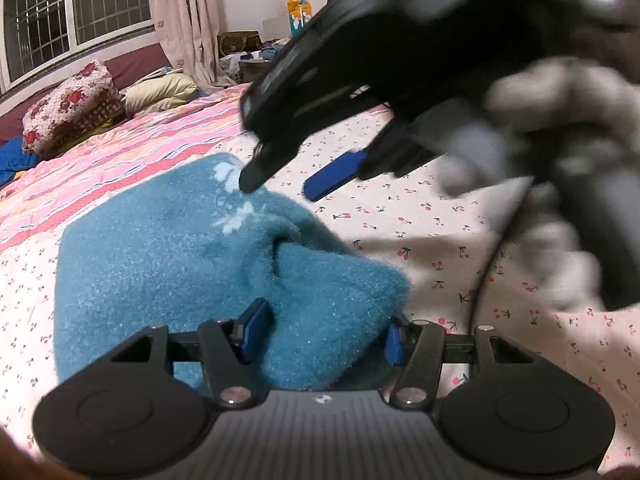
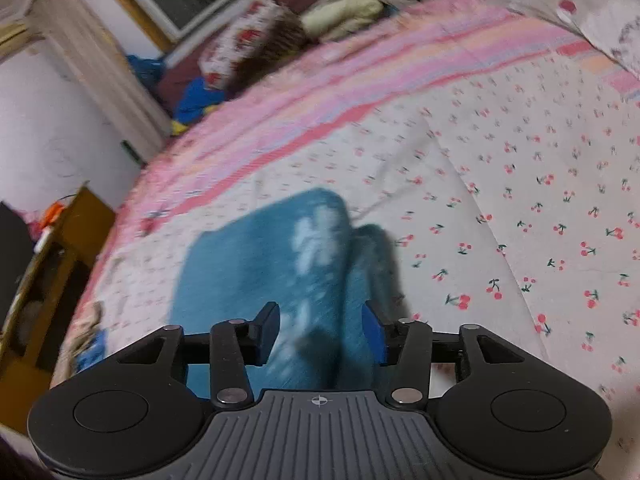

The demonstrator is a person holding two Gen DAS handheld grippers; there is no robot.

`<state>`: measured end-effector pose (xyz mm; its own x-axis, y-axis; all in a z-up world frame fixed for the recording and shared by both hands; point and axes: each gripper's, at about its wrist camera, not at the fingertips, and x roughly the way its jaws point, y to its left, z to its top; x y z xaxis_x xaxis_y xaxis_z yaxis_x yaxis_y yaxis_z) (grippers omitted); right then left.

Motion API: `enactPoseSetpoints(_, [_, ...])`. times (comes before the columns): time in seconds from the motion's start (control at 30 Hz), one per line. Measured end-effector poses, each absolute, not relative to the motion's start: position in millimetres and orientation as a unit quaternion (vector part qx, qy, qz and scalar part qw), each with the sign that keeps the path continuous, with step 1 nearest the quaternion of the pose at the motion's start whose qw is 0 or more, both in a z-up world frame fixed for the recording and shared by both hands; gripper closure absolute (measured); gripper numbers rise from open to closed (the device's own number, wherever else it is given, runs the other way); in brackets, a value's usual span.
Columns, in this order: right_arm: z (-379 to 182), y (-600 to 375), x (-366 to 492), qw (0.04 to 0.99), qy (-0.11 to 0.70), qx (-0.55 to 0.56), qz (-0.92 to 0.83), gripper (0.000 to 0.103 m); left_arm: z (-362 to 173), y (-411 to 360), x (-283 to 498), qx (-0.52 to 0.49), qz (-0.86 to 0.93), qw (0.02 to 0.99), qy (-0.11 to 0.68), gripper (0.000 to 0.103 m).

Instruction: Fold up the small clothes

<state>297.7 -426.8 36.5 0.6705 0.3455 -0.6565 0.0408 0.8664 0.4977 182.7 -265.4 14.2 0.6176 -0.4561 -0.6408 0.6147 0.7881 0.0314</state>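
In the left wrist view, one fuzzy teal garment (image 1: 192,268) with pale flower marks lay bunched on the cherry-print bedsheet (image 1: 420,220), its near fold between the left gripper's (image 1: 324,336) spread jaws, apparently unpinched. The right gripper (image 1: 280,180), held by a blurred hand (image 1: 560,160), had one fingertip touching the cloth's far edge.

In the right wrist view, the right gripper (image 2: 324,336) stood spread over the same garment (image 2: 260,264), near the sheet's pink striped band (image 2: 360,72).

Left tool (image 1: 320,334) and right tool (image 2: 320,332), both parted.
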Motion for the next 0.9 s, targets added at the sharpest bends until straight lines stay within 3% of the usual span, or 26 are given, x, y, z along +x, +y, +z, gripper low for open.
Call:
enactPoseSetpoints(0.17, [52,-408,263,0.881,0.406,0.208,0.123,0.054,25,-259,175,0.108,-0.303,0.892,0.316,0.042])
enactPoseSetpoints(0.43, [32,-396,248,0.865,0.447,0.182,0.138,0.054,43,-218,132,0.128,-0.330,0.883,0.309,0.042])
enactPoseSetpoints(0.5, [27,-392,243,0.866,0.451,0.166,0.134,0.061,49,-203,131,0.107,-0.327,0.883,0.318,0.042])
enactPoseSetpoints(0.57, [23,-391,236,0.872,0.449,0.154,0.119,0.077,55,-190,135,0.084,-0.318,0.887,0.324,0.041])
enactPoseSetpoints(0.63, [20,-398,230,0.872,0.449,0.164,0.108,0.085,62,-181,145,0.067,-0.302,0.895,0.321,0.041])
enactPoseSetpoints(0.8, [6,-398,211,0.879,0.446,0.147,0.083,0.090,62,-180,191,0.056,-0.239,0.922,0.301,0.041])
enactPoseSetpoints(0.9, [2,-395,207,0.882,0.441,0.150,0.074,0.090,38,-185,224,0.068,-0.193,0.921,0.331,0.041])
